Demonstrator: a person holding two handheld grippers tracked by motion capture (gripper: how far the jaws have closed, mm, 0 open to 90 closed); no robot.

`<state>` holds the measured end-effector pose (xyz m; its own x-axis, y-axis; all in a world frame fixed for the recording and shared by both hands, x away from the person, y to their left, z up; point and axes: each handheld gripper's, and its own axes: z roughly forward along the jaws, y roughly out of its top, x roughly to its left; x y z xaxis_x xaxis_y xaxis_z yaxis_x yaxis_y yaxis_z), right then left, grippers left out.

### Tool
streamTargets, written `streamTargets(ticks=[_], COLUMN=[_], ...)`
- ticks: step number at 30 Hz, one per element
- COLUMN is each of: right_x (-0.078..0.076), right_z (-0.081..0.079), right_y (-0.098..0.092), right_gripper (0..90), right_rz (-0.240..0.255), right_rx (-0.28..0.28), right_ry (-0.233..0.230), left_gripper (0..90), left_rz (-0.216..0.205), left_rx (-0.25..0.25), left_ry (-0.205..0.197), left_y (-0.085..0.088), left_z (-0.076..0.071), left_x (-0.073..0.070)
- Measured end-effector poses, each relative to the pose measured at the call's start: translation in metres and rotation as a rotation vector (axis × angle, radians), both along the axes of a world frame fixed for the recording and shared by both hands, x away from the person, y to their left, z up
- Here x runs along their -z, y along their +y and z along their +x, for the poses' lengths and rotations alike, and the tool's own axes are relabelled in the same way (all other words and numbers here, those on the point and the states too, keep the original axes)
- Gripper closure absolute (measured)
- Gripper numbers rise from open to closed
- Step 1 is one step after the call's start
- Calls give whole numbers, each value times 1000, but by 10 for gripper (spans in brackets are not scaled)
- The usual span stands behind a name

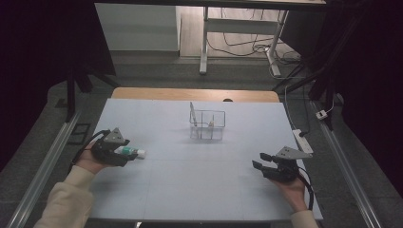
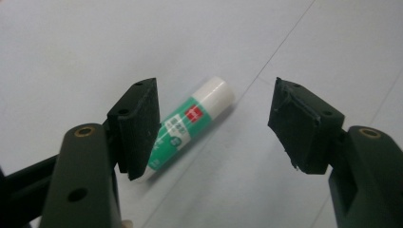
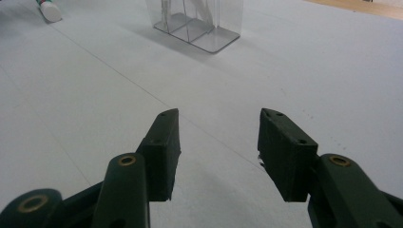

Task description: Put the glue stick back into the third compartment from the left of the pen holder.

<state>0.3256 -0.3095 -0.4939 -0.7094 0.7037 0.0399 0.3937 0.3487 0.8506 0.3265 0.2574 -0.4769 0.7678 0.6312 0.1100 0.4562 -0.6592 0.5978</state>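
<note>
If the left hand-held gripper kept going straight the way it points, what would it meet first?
Probably the glue stick: it lies on the table just ahead of the left hand-held gripper, near one open jaw, not centred; touching or apart is unclear.

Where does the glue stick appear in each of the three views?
High view: the glue stick lies at the left on the table, just right of the left gripper.
Left gripper view: it lies left of centre, partly behind the left one of the open fingers, white cap pointing up and right.
Right gripper view: its white cap end is at the top left corner.
Shared landmark: the clear plastic organizer, also in the right gripper view.
</note>
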Motion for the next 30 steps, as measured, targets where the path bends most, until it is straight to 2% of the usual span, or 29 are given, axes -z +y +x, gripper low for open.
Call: streamTargets(ticks=[7,12,17,22,30], right_x=[2,2,3,4,5], right_z=[1,1,2,2,2], right_y=[0,0,-1,-1,0], right_gripper=[486,485,484,484,483], right_rz=[0,-4,-7,-8,-11], right_rx=[1,-1,1,0,-3], right_ry=[6,11,15,15,22], left_gripper=[361,362,363,363,363], left_rz=[55,105,152,200,248], left_rx=[82,168,237,283,320], left_ry=[12,28,75,122,153], left_y=[1,-2,-6,-11,-21], left_z=[15,26,37,45,52], left_x=[-5,-4,-1,6,16])
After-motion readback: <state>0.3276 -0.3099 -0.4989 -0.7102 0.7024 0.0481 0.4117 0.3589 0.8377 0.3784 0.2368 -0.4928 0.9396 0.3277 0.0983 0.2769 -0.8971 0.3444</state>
